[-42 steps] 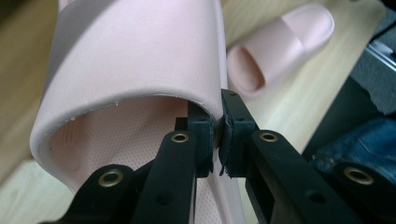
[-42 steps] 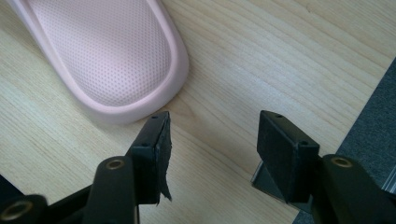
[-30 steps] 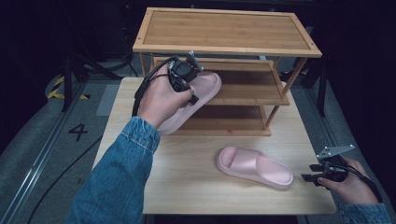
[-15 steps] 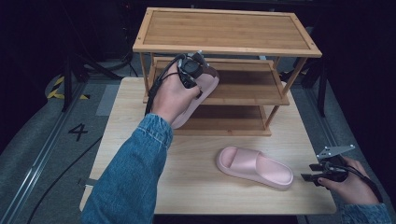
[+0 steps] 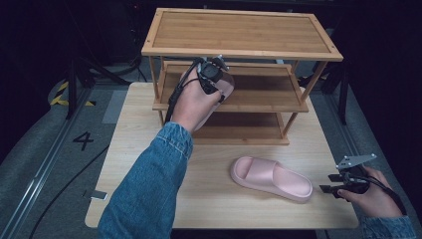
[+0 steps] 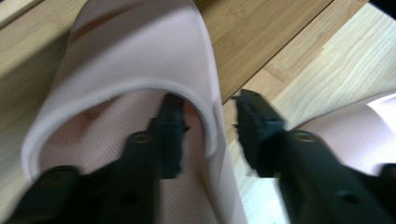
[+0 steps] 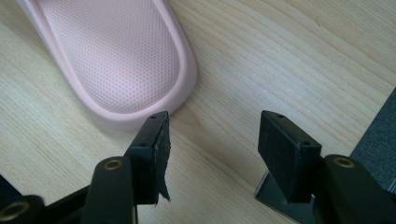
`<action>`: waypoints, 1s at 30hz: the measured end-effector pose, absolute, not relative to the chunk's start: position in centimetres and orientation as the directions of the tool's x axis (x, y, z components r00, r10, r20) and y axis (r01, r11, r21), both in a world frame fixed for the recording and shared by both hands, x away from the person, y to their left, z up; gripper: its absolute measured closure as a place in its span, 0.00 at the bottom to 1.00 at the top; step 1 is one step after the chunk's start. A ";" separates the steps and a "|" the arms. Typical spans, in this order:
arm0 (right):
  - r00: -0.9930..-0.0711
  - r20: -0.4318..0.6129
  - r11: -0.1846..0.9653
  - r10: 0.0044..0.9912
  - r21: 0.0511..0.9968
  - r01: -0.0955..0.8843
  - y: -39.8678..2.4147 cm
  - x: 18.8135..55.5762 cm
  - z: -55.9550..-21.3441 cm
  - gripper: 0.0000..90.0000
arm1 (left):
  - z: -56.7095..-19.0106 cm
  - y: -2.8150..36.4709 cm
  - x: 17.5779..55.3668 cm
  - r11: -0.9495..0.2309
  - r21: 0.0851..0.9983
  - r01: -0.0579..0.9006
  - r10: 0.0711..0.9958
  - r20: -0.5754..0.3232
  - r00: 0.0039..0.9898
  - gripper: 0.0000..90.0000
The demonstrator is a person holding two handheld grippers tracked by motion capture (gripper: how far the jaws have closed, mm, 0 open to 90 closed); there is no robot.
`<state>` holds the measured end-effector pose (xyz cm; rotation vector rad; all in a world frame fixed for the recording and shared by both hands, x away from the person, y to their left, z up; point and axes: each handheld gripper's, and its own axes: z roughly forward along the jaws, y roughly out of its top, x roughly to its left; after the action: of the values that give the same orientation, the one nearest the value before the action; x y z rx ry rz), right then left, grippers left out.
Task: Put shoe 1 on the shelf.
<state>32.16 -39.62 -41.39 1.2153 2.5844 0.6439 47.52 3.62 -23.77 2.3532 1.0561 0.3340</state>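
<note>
My left claw (image 6: 205,126) grips a pink slipper's strap (image 6: 135,51) at the bamboo rack's (image 5: 259,97) middle shelf. My right claw (image 7: 212,154), released, rests beside the second slipper (image 5: 271,178) on the surface (image 5: 139,149).

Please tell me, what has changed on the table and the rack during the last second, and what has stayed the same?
The left gripper carried its pink slipper farther in over the middle shelf of the bamboo shoe rack; one jaw sits inside the strap, the grip unchanged. The second slipper on the table and the open right gripper stayed put.
</note>
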 end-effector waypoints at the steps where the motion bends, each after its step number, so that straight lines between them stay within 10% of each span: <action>1: -0.637 -0.005 0.564 0.771 0.470 0.679 -39.6 32.2 -41.4 0.49 | -23.6 3.7 47.4 -0.563 0.561 0.608 0.745 0.025 0.666 0.55; 11: -0.653 -0.013 0.581 0.757 0.470 0.664 -38.9 32.8 -41.3 0.48 | -21.4 5.8 43.6 -0.600 0.547 0.584 0.734 0.087 0.673 0.51; 30: -0.673 0.000 0.593 0.739 0.473 0.651 -38.2 33.4 -41.4 0.48 | -21.9 14.2 39.7 -0.637 0.329 0.698 0.762 0.127 0.635 0.96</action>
<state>33.41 -38.19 -41.35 1.1594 2.6246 0.6603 39.71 14.21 -21.95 2.6086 1.1868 0.3733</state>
